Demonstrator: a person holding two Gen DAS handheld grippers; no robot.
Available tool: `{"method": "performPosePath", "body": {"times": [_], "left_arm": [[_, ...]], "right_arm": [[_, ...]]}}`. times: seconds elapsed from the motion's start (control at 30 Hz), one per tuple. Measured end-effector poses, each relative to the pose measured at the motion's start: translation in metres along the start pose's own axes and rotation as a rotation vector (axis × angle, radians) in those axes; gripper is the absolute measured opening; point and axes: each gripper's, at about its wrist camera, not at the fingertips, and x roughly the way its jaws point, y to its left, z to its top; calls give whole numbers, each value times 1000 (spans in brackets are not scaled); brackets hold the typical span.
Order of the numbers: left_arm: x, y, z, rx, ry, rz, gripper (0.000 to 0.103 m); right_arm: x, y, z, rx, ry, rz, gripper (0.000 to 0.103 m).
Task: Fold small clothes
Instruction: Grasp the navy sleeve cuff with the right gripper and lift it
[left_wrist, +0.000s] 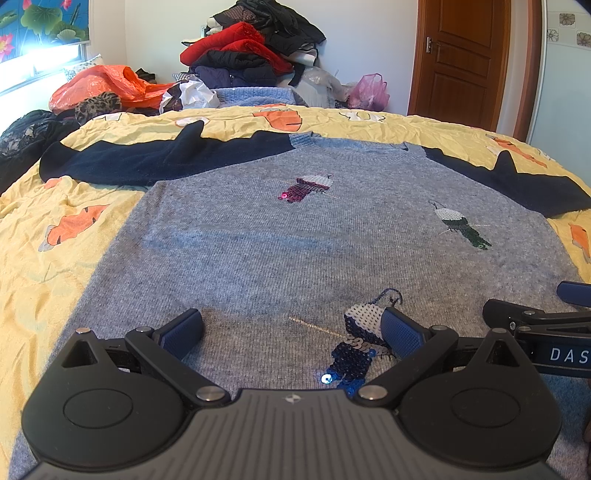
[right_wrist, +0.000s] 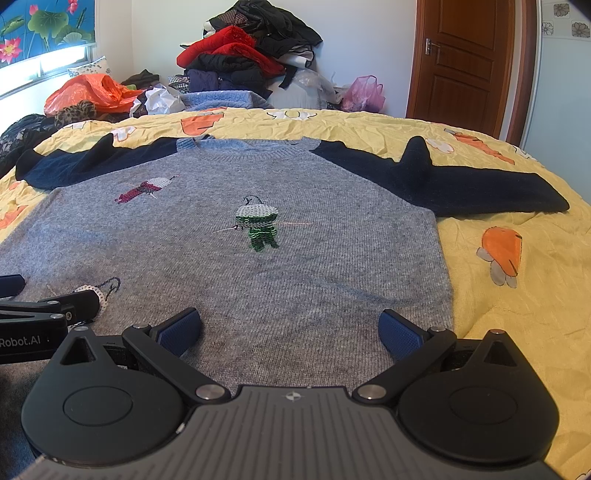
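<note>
A grey knit sweater (left_wrist: 280, 251) (right_wrist: 229, 258) with navy sleeves and sequin birds lies flat, face up, on a yellow bedspread, both sleeves spread sideways. My left gripper (left_wrist: 291, 332) hovers open over the sweater's lower hem area, with a blue sequin bird (left_wrist: 358, 350) by its right finger. My right gripper (right_wrist: 290, 332) is open too, low over the hem near the sweater's right edge. Neither holds any cloth. Each gripper shows at the edge of the other's view: the right gripper (left_wrist: 535, 317) and the left gripper (right_wrist: 48, 302).
The yellow bedspread (left_wrist: 48, 258) (right_wrist: 517, 325) with orange prints surrounds the sweater. At the bed's far end are a tall clothes pile (left_wrist: 255, 44) (right_wrist: 251, 48), an orange plastic bag (left_wrist: 103, 85) and a pink bag (right_wrist: 364, 92). A brown door (left_wrist: 458, 55) stands at the back right.
</note>
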Motion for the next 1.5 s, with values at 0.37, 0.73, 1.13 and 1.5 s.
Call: {"method": "performPosePath", "body": {"times": [0.37, 0.73, 1.13, 1.5], "left_arm": [[-2, 1, 2, -3, -4, 7, 103], [-4, 1, 1, -4, -5, 6, 103], [-4, 0, 1, -3, -5, 7, 103], [-4, 0, 1, -3, -5, 7, 103]], "right_arm": [[1, -2, 6, -22, 27, 33, 103], [-30, -131, 50, 269, -253, 184, 102], [68, -364, 71, 845, -269, -53, 96], [144, -415, 84, 944, -240, -38, 64]]}}
